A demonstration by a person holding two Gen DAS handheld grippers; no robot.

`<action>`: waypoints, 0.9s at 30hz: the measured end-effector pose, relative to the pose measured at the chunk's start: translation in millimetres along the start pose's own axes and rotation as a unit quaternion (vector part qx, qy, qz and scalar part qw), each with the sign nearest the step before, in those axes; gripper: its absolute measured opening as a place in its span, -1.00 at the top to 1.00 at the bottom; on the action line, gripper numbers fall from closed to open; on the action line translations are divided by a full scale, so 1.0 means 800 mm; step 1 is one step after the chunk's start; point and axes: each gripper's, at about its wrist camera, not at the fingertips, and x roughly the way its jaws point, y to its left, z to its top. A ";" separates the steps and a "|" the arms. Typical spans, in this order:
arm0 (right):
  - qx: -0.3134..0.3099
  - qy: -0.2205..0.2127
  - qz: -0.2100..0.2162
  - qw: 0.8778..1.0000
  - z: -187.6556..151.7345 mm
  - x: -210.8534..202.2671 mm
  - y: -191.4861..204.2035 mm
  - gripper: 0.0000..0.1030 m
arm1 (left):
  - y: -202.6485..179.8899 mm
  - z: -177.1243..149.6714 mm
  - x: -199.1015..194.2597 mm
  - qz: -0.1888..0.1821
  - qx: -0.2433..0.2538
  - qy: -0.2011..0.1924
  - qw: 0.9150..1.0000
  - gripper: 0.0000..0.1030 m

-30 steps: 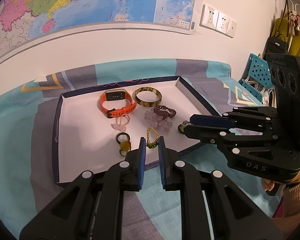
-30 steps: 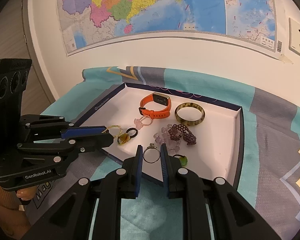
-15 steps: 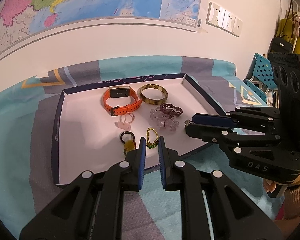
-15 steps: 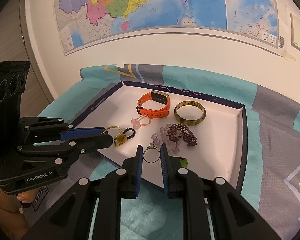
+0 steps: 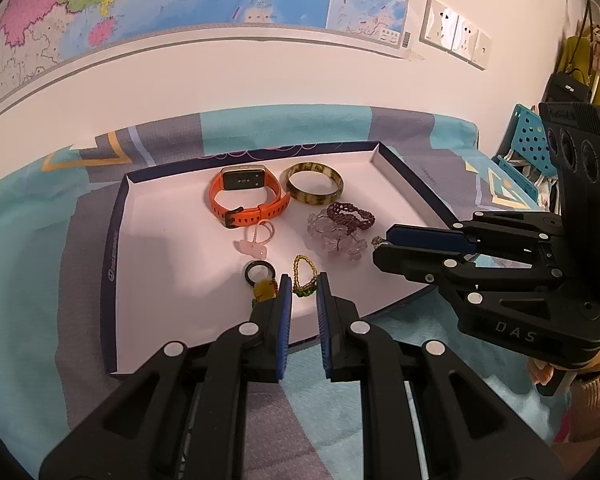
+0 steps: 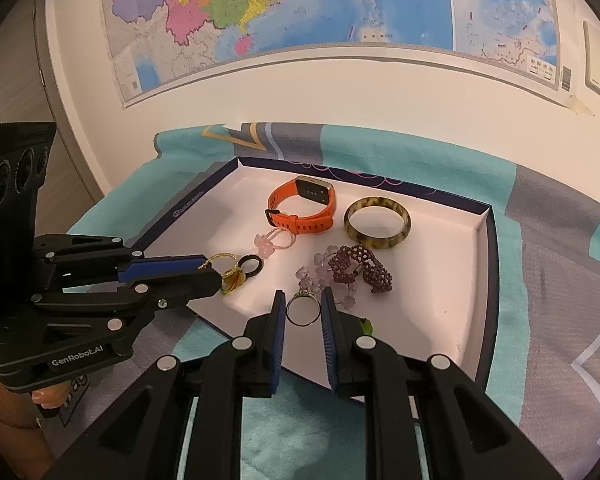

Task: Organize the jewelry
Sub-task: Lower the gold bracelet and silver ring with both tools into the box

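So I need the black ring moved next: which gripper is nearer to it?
Left. The left gripper hangs just beside the black ring; the right gripper is farther off, past the purple beads.

a: what's between the left gripper [image 5: 303, 286] fingers [image 5: 285, 300]?
b: a gold bead ring [image 5: 303, 276], pinched above the tray's [image 5: 112, 264] near edge.
a: further back?
b: an orange watch [image 5: 249, 198] and a tortoiseshell bangle [image 5: 314, 182] by the far edge.
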 end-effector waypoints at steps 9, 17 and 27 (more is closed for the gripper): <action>0.002 0.006 -0.002 1.000 0.001 0.007 -0.003 0.69 | 0.003 0.000 0.008 0.004 -0.005 0.007 1.000 0.75; 0.004 0.013 -0.004 1.000 0.000 0.013 -0.005 0.69 | 0.006 -0.002 0.015 0.007 -0.007 0.013 1.000 0.75; 0.008 0.019 -0.007 1.000 0.000 0.017 -0.007 0.69 | 0.008 -0.003 0.019 0.007 -0.009 0.018 1.000 0.75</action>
